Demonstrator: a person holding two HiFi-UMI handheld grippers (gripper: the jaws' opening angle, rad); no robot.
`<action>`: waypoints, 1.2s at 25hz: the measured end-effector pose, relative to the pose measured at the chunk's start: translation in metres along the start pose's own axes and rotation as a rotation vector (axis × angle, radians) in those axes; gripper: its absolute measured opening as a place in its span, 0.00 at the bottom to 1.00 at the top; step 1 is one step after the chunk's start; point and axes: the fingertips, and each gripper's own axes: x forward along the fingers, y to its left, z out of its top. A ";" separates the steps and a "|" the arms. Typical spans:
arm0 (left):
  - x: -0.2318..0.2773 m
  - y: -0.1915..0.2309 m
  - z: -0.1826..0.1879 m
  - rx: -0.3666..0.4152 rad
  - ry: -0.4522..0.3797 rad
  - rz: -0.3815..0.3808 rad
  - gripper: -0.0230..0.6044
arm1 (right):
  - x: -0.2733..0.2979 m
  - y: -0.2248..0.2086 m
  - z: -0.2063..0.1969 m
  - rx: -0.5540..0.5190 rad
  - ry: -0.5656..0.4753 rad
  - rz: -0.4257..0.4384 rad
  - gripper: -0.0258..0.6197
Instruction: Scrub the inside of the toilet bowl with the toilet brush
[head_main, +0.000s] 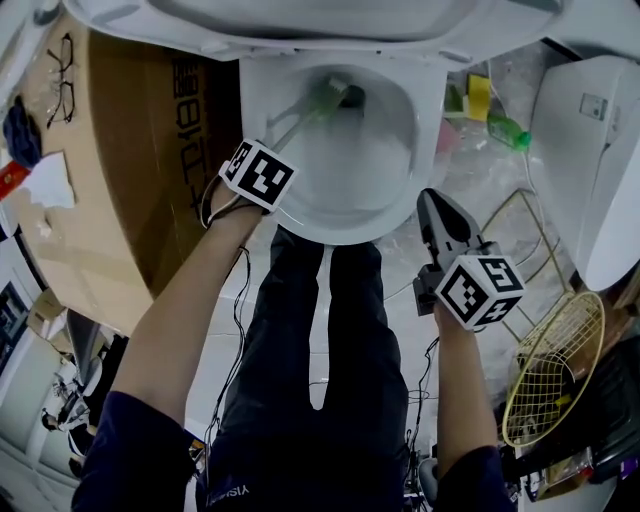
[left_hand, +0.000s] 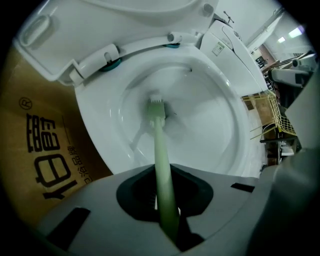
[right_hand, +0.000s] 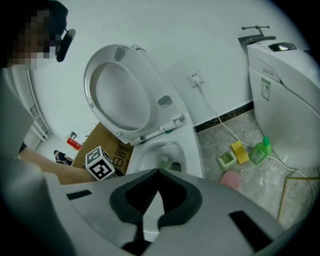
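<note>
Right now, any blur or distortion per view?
Head view: toilet brush smeared by motion in the toilet bowl. Left gripper view: brush handle soft up close, corners vignetted black. Right gripper view: sharp, but fisheye bends the baseboard.

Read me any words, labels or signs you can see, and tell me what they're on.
"®" beside large Chinese characters, sideways, which I cannot read surely: cardboard box.
Label on the second toilet: too small.
Label on the green bottle: too small.
White print on the trousers: too blurred.
</note>
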 end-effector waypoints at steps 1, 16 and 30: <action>-0.001 -0.003 0.004 0.002 -0.014 -0.004 0.12 | -0.001 0.000 0.001 0.000 -0.002 -0.001 0.05; -0.002 -0.079 0.026 0.080 -0.108 -0.113 0.12 | -0.016 -0.004 -0.012 0.012 -0.017 -0.024 0.05; 0.008 -0.130 -0.063 0.106 0.005 -0.200 0.12 | -0.017 0.018 -0.022 -0.028 -0.003 0.013 0.05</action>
